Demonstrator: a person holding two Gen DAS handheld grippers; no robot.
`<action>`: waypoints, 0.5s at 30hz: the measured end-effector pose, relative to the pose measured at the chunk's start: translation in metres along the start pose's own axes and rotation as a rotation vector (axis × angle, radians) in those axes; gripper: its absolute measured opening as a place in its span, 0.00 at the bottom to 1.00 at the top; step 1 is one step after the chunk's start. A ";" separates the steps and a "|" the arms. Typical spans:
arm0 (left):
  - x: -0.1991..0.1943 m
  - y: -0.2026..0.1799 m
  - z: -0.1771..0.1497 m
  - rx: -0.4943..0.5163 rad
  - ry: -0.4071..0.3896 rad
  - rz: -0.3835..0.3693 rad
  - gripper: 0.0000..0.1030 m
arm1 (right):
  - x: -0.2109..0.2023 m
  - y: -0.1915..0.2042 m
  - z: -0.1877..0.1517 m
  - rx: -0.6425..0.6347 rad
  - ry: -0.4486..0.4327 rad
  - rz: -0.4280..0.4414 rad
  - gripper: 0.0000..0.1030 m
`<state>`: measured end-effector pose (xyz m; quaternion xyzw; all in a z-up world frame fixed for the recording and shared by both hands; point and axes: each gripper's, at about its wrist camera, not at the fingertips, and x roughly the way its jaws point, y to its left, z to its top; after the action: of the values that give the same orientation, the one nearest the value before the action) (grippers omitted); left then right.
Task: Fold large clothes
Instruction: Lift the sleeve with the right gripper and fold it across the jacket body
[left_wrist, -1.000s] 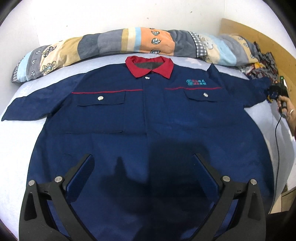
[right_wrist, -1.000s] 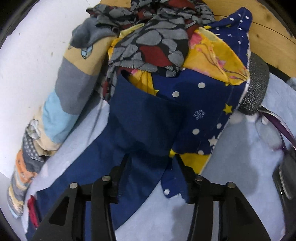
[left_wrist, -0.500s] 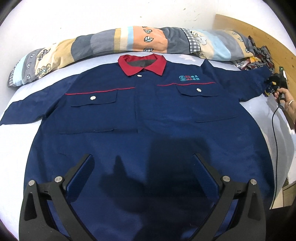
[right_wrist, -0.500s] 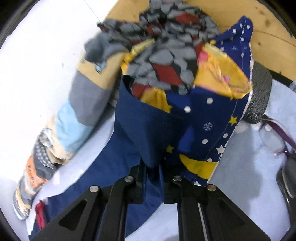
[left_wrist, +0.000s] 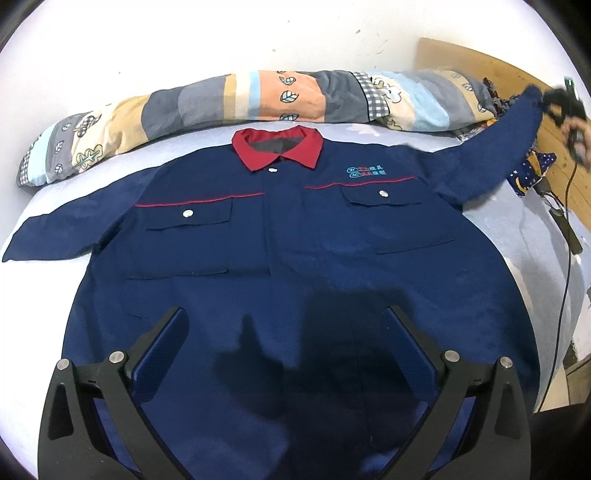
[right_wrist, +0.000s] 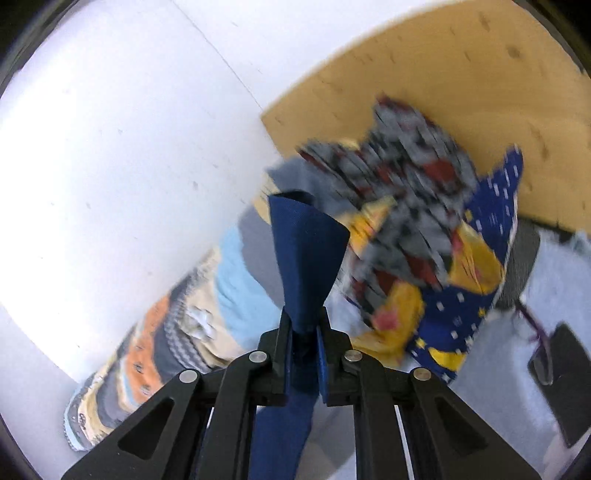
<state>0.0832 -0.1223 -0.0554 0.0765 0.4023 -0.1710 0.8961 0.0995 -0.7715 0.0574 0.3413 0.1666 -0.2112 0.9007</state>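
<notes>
I count: one navy shirt (left_wrist: 295, 266), two chest pockets (left_wrist: 188, 218), three white buttons (left_wrist: 272, 169), one rolled quilt (left_wrist: 258, 99), one bed (left_wrist: 524, 229).

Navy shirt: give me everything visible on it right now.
The navy shirt lies face up and buttoned on the pale bed sheet. It looks like woven workwear: red collar, red chest piping, two flapped pockets with pale snaps, a small embroidered logo. One sleeve lies flat on the sheet; the other sleeve is raised off the bed, its cuff pinched in the right gripper. The left gripper hovers open over the hem.
</notes>
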 end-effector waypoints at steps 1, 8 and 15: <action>-0.001 0.000 0.000 0.002 0.000 -0.002 1.00 | -0.009 0.015 0.007 -0.013 -0.008 0.010 0.11; -0.015 0.011 0.001 -0.017 -0.028 -0.021 1.00 | -0.051 0.113 0.013 -0.118 -0.014 0.096 0.11; -0.035 0.030 -0.001 -0.049 -0.068 -0.023 1.00 | -0.076 0.224 -0.020 -0.255 0.020 0.214 0.11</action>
<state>0.0722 -0.0854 -0.0296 0.0440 0.3767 -0.1740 0.9088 0.1421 -0.5854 0.1993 0.2420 0.1636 -0.0879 0.9523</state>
